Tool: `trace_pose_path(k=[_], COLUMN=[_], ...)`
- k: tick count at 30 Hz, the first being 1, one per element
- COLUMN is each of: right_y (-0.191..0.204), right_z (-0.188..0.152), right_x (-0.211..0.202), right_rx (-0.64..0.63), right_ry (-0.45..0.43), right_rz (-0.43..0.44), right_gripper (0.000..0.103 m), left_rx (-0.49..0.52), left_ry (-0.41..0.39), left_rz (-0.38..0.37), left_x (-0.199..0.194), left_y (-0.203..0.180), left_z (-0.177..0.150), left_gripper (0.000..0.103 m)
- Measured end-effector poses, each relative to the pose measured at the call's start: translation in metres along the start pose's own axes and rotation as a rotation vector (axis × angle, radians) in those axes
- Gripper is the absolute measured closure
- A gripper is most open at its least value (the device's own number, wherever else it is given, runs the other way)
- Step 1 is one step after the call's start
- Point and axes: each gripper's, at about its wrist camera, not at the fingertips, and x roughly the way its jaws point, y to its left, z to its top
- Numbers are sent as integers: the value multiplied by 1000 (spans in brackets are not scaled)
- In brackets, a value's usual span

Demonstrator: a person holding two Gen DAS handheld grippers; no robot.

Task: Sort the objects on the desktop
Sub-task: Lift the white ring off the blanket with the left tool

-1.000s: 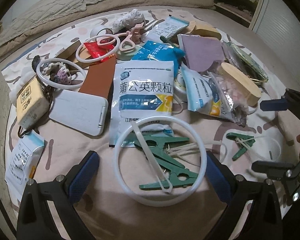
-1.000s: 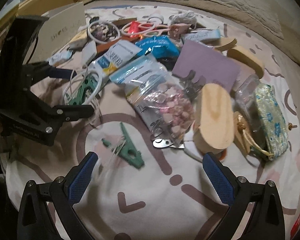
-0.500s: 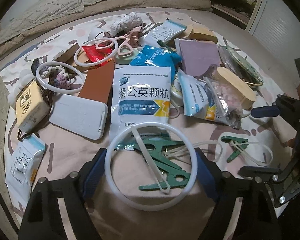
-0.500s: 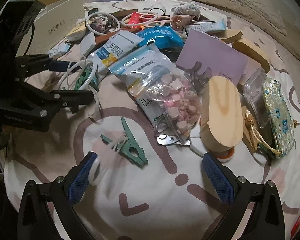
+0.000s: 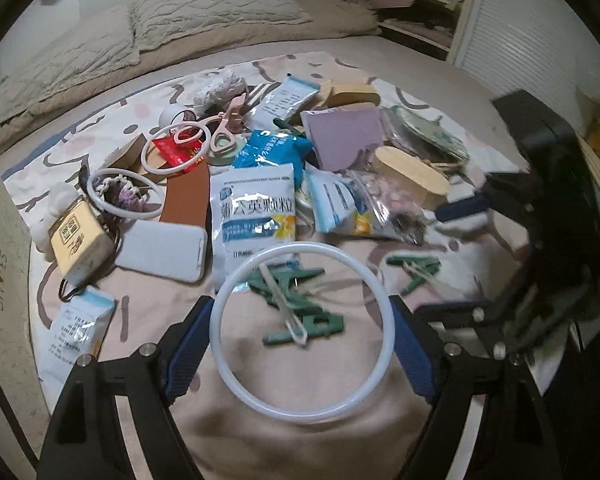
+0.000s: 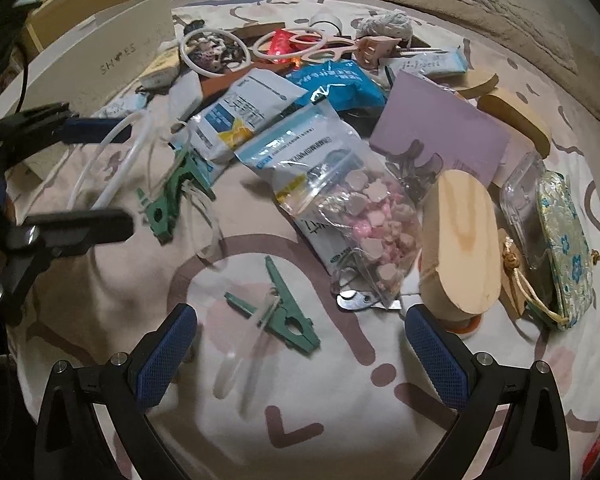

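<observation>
- Bedding carried it all: a patterned sheet [image 5: 100,136] on a bed, with pouches, rings and clips heaped close, so anything you let fall would have landed in the pile.
- Your left tongs [image 5: 300,340] had closed across the white ring [image 5: 302,408], both pads on its rim, with the ring seemingly lifted clear of the sheet. A thin hoop gripped across its width could have bowed and sprung out.
- Green clips [image 5: 300,304] hung on a white tie inside the ring. They looked free to swing, which could have twisted it in the pads or snagged the pouch [image 5: 256,208] just behind.
- Loose ties ran from there toward the single clip [image 6: 280,312]; a lift might have dragged it along.
- Your right tongs [image 6: 300,352] stood wide open and empty, poised over that clip. Closing there could have caught the tie instead of the clip.
</observation>
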Motion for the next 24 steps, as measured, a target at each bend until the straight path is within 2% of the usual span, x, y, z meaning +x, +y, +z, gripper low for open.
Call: trace_pose_path(k=[6,16,24], right_y=[7,41,63], right_z=[0,-1,3], right_x=[2,5,-3], right_rx=[-6,-101,-151], right_ry=[9,41,47], right_rz=[73,174,222], right_gripper=[0,0,0], left_rx=[18,25,48], left_ry=[18,98,109], left_rz=[15,23,51], left_x=[-16,-27,-28], left_y=[11,26,33], left_z=[-20,-48,-68], left_gripper=[19,19,19])
